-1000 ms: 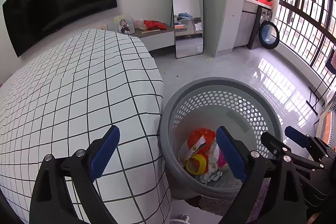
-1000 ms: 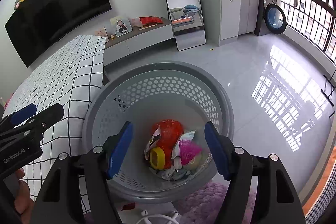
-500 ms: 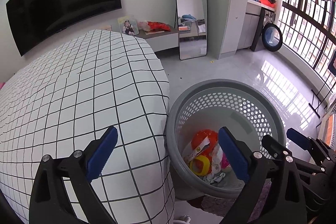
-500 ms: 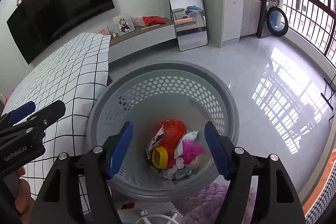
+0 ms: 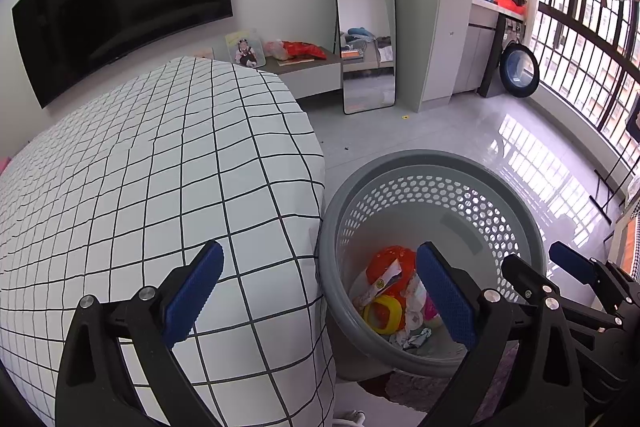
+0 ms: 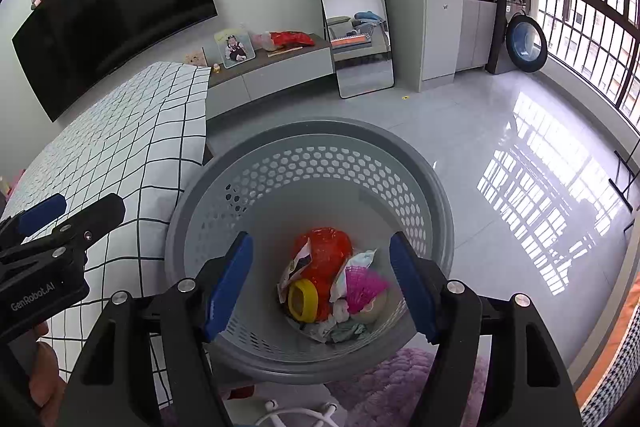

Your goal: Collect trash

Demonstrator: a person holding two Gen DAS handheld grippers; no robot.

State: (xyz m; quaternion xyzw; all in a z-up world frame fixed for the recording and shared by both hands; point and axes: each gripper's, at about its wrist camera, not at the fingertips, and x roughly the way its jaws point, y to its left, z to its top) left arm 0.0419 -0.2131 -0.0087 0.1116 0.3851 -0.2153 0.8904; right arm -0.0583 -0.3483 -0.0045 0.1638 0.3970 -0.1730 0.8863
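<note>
Crumpled red, yellow and pink trash point(image 6: 324, 283) is seen dropped inside the round grey perforated plastic basket point(image 6: 312, 163); both hand-held grippers, left point(image 5: 316, 291) and right point(image 6: 320, 279), are held spread and empty. Further litter, nowhere visible, must be sought, perhaps towards twelve o'clock.

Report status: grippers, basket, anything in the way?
Left gripper open, empty. Right gripper open, empty, over the basket. Trash pile sits at the basket's bottom. Nothing blocking the opening; bed alongside.

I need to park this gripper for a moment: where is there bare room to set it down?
The checked bedspread beside the basket is bare throughout. The tiled floor between basket and window is open too. The basket bottom is crowded with trash.
</note>
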